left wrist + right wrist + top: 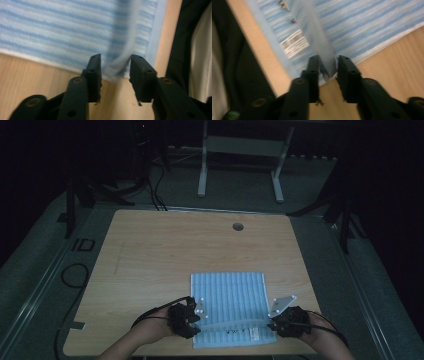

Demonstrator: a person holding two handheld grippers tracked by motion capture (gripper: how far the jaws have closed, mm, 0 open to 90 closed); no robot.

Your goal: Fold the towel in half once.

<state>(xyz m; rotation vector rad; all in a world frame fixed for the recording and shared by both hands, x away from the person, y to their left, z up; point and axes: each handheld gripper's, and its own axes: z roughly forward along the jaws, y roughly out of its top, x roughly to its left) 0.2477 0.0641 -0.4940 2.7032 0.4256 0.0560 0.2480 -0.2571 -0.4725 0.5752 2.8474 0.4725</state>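
Note:
A light blue striped towel (227, 292) lies flat on the wooden table (160, 250), near the front edge. Its near edge is pulled up into a ridge between the two grippers. My left gripper (196, 322) sits at the towel's near left corner. In the left gripper view the towel (62, 32) has a bunched fold pinched between the jaws of my left gripper (115, 67). My right gripper (272, 324) is at the near right corner. In the right gripper view my right gripper (328, 66) is shut on a fold of the towel (367, 27), beside a white barcode label (294, 46).
A round cable hole (238, 226) is in the table's far edge. A white desk frame (240, 150) stands on the floor behind the table, and black cables (75, 275) lie on the floor to the left. A person's dark sleeve (185, 37) is close by the towel's near edge.

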